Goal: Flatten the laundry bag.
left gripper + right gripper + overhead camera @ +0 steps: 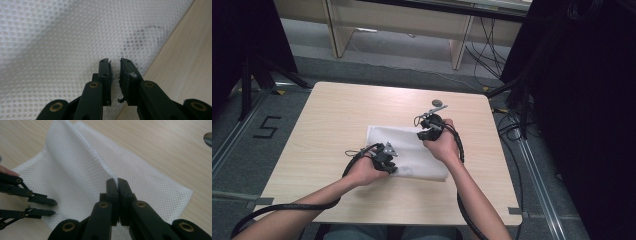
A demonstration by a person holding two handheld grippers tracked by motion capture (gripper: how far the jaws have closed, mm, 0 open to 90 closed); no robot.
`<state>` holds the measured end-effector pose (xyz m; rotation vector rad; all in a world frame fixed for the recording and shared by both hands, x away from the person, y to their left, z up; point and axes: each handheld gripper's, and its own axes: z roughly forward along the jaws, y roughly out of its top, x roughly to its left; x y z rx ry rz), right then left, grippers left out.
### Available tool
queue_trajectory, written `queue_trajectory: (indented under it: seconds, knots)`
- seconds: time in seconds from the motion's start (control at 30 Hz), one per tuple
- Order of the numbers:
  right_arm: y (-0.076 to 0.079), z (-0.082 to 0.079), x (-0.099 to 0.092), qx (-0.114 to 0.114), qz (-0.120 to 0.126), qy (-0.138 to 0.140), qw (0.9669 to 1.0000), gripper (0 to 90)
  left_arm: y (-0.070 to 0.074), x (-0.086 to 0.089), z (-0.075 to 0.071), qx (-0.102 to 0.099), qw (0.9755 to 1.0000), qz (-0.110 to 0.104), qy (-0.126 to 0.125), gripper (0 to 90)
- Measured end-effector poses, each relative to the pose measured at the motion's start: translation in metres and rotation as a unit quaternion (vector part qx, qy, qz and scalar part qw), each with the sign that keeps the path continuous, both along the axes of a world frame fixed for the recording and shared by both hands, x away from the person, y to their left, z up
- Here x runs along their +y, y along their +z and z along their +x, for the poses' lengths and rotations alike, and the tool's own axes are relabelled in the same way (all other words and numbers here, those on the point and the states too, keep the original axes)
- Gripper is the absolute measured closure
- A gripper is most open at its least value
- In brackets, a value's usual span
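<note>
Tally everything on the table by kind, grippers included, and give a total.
White mesh cloth: 1
Small grey disc near the far table edge: 1
Hand-held grippers: 2, the left gripper and the right gripper, the right one pinching the cloth's edge
Total: 4

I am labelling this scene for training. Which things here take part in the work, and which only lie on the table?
Part of the work:
- white mesh cloth, one edge lifted
- right gripper, fingers shut on that edge
- left gripper, fingers a little apart over the cloth

Only lying there:
- small grey round object near the table's far edge
</note>
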<state>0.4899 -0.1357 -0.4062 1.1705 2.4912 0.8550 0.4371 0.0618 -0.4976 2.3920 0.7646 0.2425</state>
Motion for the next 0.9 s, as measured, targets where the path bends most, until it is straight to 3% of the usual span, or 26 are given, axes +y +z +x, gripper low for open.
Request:
queue_trajectory:
  seconds: [0.03, 0.07, 0.1, 0.13, 0.17, 0.27, 0.37, 0.43, 0.5, 0.53, 0.57, 0.63, 0.8, 0.83, 0.9]
  knots:
    - [0.002, -0.002, 0.001, 0.000, 0.004, 0.001, 1.0000, 89.8, 0.000, 0.000, 0.002, 0.001, 1.0000, 0.000, 0.003, 80.7]
    - [0.003, -0.003, 0.002, 0.001, 0.006, 0.004, 1.0000, 89.8, 0.002, 0.001, 0.004, 0.006, 0.9998, 0.016, -0.006, 81.6]
    - [0.004, -0.004, 0.002, -0.003, 0.005, 0.006, 1.0000, 89.8, 0.001, -0.001, 0.005, 0.000, 0.9999, 0.007, 0.009, 84.9]
    - [0.005, -0.005, 0.003, -0.009, 0.008, 0.011, 0.9999, 89.8, 0.003, 0.000, 0.007, 0.005, 0.9998, 0.019, 0.003, 85.7]
    - [0.006, -0.007, 0.004, -0.011, 0.014, 0.009, 0.9998, 89.8, 0.002, -0.001, 0.007, 0.003, 0.9998, 0.011, 0.014, 87.4]
    - [0.007, -0.012, 0.005, -0.018, 0.018, 0.010, 0.9996, 89.8, 0.003, 0.003, 0.007, 0.004, 0.9999, 0.011, 0.012, 89.7]
    - [0.007, -0.016, 0.006, -0.013, 0.024, 0.010, 0.9996, 89.8, 0.005, 0.006, 0.003, 0.003, 0.9997, -0.005, 0.025, 89.8]
    - [0.006, -0.016, 0.008, -0.015, 0.031, 0.003, 0.9994, 89.8, 0.006, 0.005, -0.001, 0.003, 0.9992, -0.029, 0.026, 89.9]
    - [0.006, -0.015, 0.007, -0.017, 0.036, 0.004, 0.9992, 89.8, 0.008, -0.001, -0.005, 0.006, 0.9991, -0.039, 0.015, 89.8]
    - [0.007, -0.013, 0.004, -0.024, 0.011, 0.009, 0.9996, 89.8, 0.009, -0.004, -0.007, 0.007, 0.9991, -0.040, 0.006, 89.8]
    - [0.007, -0.014, 0.006, -0.019, 0.029, 0.005, 0.9994, 89.8, 0.010, -0.007, -0.009, 0.007, 0.9990, -0.045, 0.005, 89.8]
    - [0.010, -0.013, 0.005, -0.025, 0.024, 0.010, 0.9994, 89.8, 0.011, -0.013, -0.009, 0.003, 0.9994, -0.027, -0.019, 89.8]
    - [0.013, -0.015, 0.006, -0.022, 0.034, 0.002, 0.9992, 89.8, 0.005, -0.021, -0.005, 0.005, 0.9998, -0.016, -0.014, 89.8]
    - [0.013, -0.015, 0.006, -0.025, 0.034, 0.006, 0.9991, 89.8, 0.002, -0.024, -0.004, 0.006, 0.9995, -0.032, 0.003, 89.8]
    - [0.014, -0.015, 0.004, -0.021, 0.032, 0.011, 0.9992, 89.8, 0.001, -0.023, -0.001, 0.007, 0.9998, -0.013, -0.011, 89.8]
